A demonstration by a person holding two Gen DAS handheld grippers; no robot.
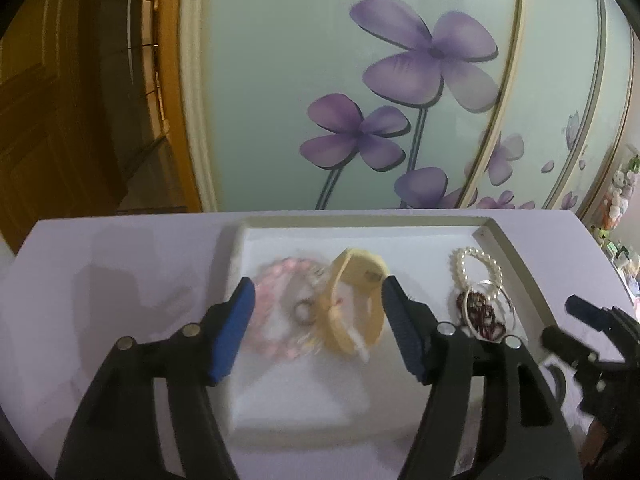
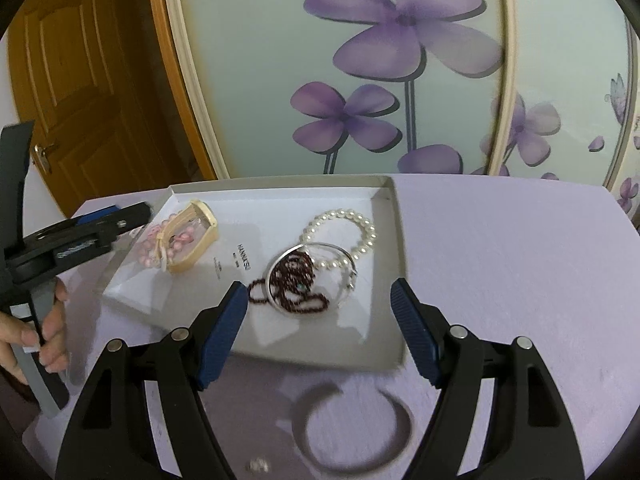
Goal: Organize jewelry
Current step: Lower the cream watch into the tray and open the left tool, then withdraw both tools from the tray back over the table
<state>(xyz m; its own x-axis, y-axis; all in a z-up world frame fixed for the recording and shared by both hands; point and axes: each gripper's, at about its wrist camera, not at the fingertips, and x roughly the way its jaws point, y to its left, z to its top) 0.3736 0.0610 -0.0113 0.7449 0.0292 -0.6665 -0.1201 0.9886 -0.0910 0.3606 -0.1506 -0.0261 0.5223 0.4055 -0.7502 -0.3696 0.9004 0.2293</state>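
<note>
The jewelry lies in a shallow white tray (image 2: 384, 200) on the lilac table (image 2: 520, 260), and one dark bangle (image 2: 352, 428) is outside, on the table just in front of the tray's near edge, blurred in my right view. Near the tray's left edge the pink bead bracelet (image 1: 280, 308) lies flat, w/ the cream strap loop (image 1: 356, 300) resting partly on it; near the right edge the pearl bracelet (image 2: 348, 236), a thin silver bangle (image 2: 312, 276) and a dark red bead string (image 2: 292, 284) overlap each other. I judge all pcs light. The bead ones are prob. on elastic, so soft and they will sag and roll if I pinch one bead; better to take across the strand, or lift from inside the loop. The silver bangle is stiff and smooth, so it can slip from the pads; I would grip its rim where it is free of the red string, otherwise the string comes up too. The cream loop looks flexible, so hold the flat band, not the small bow. My left gripper (image 1: 320, 328) is spread apart w/ nothing pressed; the loop and pink beads are seen between its fingers but not touched. My right gripper (image 2: 320, 332) is also spread and empty, above the tray's near right corner.
</note>
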